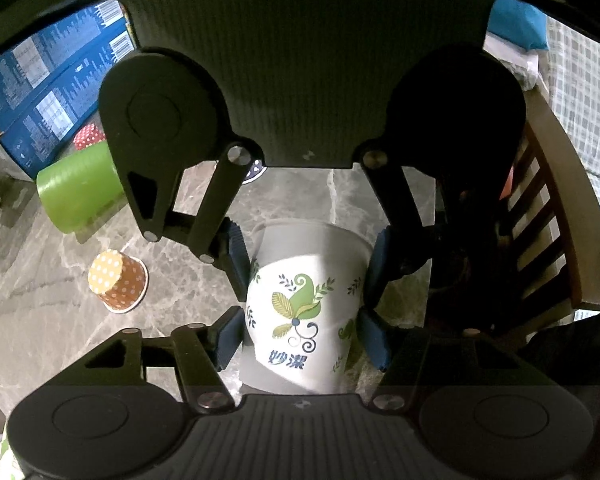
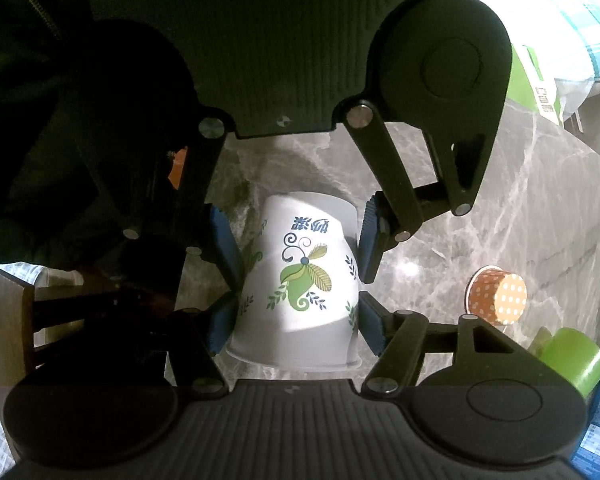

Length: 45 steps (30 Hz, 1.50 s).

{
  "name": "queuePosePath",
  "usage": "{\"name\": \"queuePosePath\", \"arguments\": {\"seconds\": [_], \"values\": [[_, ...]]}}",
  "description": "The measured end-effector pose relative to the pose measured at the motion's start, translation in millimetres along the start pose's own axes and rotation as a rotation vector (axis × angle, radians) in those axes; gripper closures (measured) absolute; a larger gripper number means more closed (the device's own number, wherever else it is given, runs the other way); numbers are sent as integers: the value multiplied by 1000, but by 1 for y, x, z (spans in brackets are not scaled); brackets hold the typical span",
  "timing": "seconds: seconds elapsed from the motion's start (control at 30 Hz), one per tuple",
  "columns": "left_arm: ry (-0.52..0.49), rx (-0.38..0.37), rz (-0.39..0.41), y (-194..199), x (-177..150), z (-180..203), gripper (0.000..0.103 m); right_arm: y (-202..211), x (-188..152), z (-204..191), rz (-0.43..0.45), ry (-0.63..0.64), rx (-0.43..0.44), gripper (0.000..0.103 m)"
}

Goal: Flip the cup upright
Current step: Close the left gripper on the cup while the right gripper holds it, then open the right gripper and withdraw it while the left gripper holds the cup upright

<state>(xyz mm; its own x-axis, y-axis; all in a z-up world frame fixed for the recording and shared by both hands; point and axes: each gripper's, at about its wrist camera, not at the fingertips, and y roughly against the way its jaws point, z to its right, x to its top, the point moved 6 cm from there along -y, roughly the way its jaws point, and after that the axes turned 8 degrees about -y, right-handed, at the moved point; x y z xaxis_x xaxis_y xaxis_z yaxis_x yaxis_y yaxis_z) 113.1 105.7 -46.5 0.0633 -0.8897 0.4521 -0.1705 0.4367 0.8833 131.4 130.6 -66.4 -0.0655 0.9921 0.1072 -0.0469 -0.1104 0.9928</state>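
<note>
A white paper cup (image 1: 306,308) with green leaf print lies on its side on the grey marble table (image 1: 52,340). In the left wrist view my left gripper (image 1: 302,344) closes on it from below, and my right gripper (image 1: 306,256) faces it from above, its blue pads (image 1: 238,256) against the cup's sides. In the right wrist view the same cup (image 2: 300,288) sits between my right gripper (image 2: 296,332) at the bottom and my left gripper (image 2: 296,240) at the top. Both pairs of pads touch the cup.
An orange polka-dot cup (image 1: 118,282) lies on the table to one side, also in the right wrist view (image 2: 498,296). A green roll (image 1: 80,190), a red dotted cup (image 1: 88,138) and blue boxes (image 1: 40,92) stand behind. A wooden chair (image 1: 548,232) is beside the table.
</note>
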Motion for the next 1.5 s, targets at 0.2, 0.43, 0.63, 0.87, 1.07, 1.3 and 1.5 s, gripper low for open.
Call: {"name": "queuePosePath", "arguments": {"seconds": [0.2, 0.43, 0.63, 0.87, 1.07, 1.3, 1.5], "values": [[-30, 5, -6, -1, 5, 2, 37, -2, -3, -4, 9, 6, -12, 37], [-45, -3, -29, -3, 7, 2, 39, 0, -9, -8, 27, -20, -21, 25], [-2, 6, 18, 1, 3, -6, 40, 33, -24, -6, 129, -123, -107, 11], [198, 147, 294, 31, -20, -15, 40, 101, -81, -19, 547, -492, -340, 1], [436, 419, 628, 65, -37, 3, 40, 115, -134, -58, 947, -1063, -529, 1], [611, 759, 817, 66, -50, 37, 40, 91, -169, -136, 1371, -1488, -638, 1], [604, 889, 846, 19, -49, 47, 40, 60, -175, -160, 1418, -1561, -666, 1]]}}
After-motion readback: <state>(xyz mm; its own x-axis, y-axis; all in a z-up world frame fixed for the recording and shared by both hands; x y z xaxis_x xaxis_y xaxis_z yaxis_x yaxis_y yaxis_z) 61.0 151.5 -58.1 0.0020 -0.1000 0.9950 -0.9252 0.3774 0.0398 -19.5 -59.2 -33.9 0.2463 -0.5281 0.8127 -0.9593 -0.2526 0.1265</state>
